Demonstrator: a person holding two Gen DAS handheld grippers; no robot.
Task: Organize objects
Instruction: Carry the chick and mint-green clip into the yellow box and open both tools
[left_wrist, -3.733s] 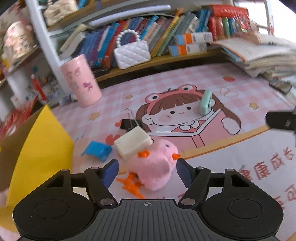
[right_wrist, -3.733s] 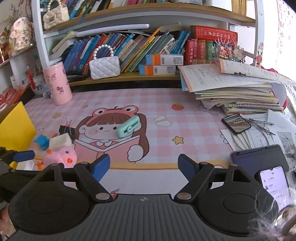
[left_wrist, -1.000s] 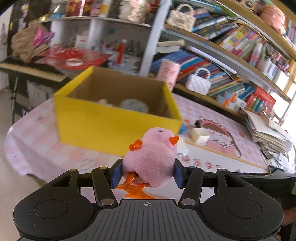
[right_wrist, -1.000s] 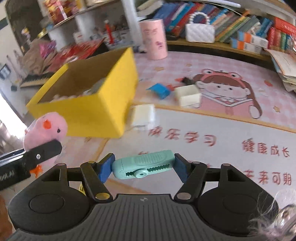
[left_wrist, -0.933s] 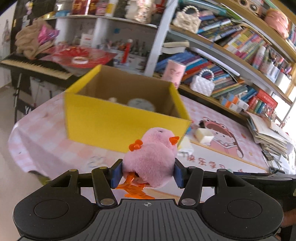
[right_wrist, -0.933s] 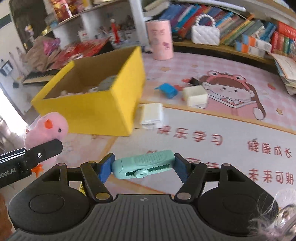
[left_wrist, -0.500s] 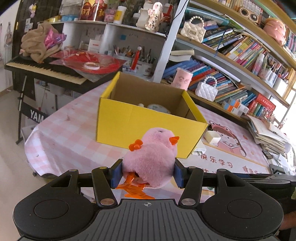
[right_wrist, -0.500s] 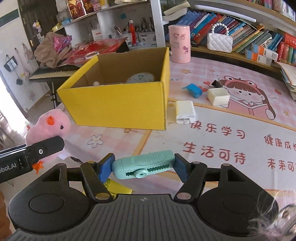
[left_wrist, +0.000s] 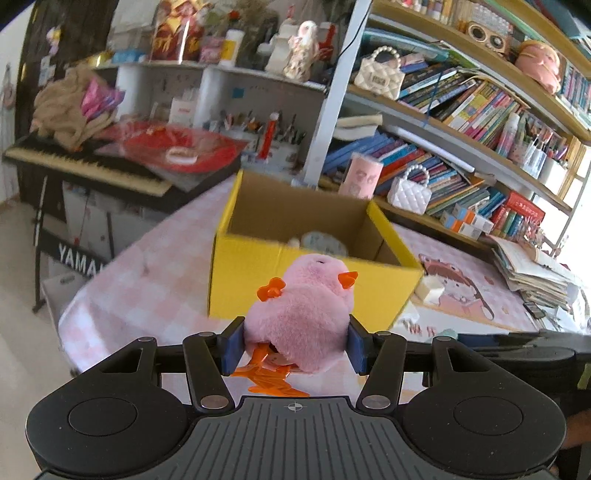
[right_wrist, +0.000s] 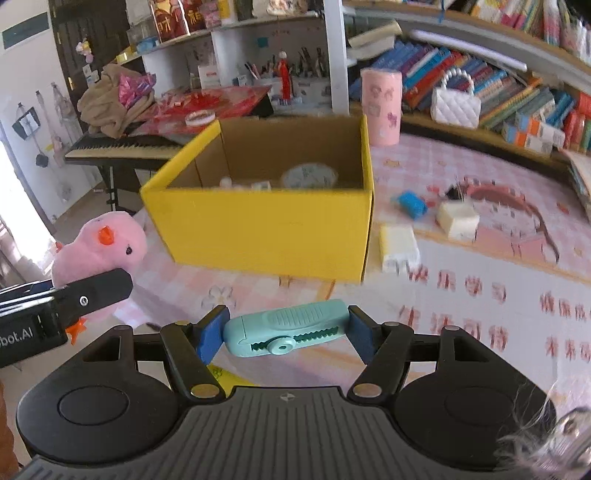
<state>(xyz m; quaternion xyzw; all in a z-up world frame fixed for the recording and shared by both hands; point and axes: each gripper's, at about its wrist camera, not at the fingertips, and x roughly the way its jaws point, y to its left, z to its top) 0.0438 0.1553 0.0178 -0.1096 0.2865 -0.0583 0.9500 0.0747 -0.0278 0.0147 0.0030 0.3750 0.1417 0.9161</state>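
A table (right_wrist: 480, 295) under a glossy pink checked vinyl cover printed with a cartoon girl and red characters carries the scene. On it stands an open-topped rectangular cardboard box (right_wrist: 266, 229), yellow and matte outside, plain brown inside; a round pale object and small white pieces lie on its floor. Behind, curved white shelves hold rows of upright paperbacks, a cylindrical pink cup (right_wrist: 381, 107) and a quilted white handbag (right_wrist: 456, 105) with a bead handle.

Left gripper (left_wrist: 294, 345): its two blue pads press in on the flanks of a pink plush chick (left_wrist: 301, 314), a rounded, fuzzy toy with an orange beak, orange bow and flat orange felt feet hanging below the pads. The chick is held in the air on the near side of the box, short of its front wall.

Right gripper (right_wrist: 286, 334): its blue pads clamp the two ends of a mint-green plastic utility-knife case (right_wrist: 288, 328), a smooth oblong with a ribbed top, a toothed slot and a round slider knob. It lies crosswise between the pads, above the table and in front of the box.

Loose on the cover to the right of the box: a flat white rectangular adapter (right_wrist: 399, 247) just beside the box corner, a cream block-shaped eraser (right_wrist: 457, 219) beyond it, and a small blue plastic piece (right_wrist: 410, 205) near these.
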